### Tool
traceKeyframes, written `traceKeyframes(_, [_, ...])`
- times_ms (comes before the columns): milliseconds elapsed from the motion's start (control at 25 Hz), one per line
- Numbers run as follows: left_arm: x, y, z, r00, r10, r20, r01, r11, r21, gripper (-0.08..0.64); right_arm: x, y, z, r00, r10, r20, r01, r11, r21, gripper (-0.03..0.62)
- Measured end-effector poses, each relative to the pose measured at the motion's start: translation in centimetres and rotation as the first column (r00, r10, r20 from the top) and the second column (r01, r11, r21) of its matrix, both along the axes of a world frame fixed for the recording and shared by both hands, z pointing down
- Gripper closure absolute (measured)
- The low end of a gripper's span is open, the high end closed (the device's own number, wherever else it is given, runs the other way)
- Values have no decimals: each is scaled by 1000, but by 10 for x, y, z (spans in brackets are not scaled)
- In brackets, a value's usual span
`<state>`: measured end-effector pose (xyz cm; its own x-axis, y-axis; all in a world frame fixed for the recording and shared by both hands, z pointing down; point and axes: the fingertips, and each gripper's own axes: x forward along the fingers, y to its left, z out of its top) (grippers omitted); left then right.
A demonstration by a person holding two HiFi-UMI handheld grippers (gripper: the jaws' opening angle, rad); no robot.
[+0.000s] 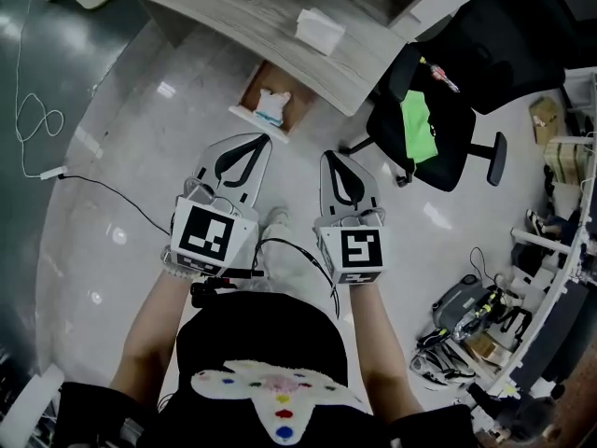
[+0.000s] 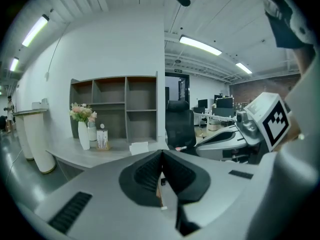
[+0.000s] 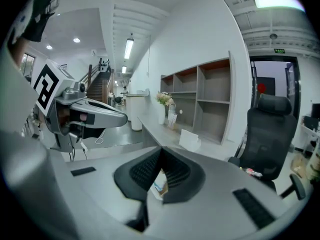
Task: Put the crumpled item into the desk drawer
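The wooden desk drawer [image 1: 250, 90] stands pulled out under the desk [image 1: 215, 12]. Inside it lies the crumpled white and blue item [image 1: 271, 107]. My left gripper [image 1: 250, 144] hangs above the floor short of the drawer, its jaws shut and empty. My right gripper [image 1: 334, 157] is level beside it, also shut with nothing held. In the left gripper view the gripper [image 2: 161, 152] has its tips touching and points at the desk. The right gripper view shows that gripper [image 3: 161, 149] closed; a bit of the item [image 3: 160, 186] shows through the gap behind the tips.
A white tissue pack [image 1: 319, 30] lies on the desk, and a vase of flowers [image 2: 81, 128] stands further along it. A black office chair [image 1: 438, 119] with a green cloth [image 1: 417, 125] sits right of the drawer. A cable [image 1: 37, 119] runs over the floor at left.
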<state>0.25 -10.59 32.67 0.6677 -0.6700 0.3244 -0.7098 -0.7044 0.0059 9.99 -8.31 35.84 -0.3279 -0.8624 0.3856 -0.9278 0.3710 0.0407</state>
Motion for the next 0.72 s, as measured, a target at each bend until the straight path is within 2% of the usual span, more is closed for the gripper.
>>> traceKeyframes(360, [-16, 7, -42, 1000, 9, -8, -9, 998, 56, 548, -13, 5, -50, 1000, -19, 14, 18, 996, 82, 588])
traceKeyframes(520, [-25, 9, -58, 999, -13, -44, 17, 996, 90, 548, -22, 7, -66, 999, -43, 10, 42, 994, 97, 588])
traceKeyframes(720, [-29, 14, -71, 997, -9, -76, 19, 992, 123, 548, -16, 9, -87, 1000, -17, 18, 14, 988, 153, 588])
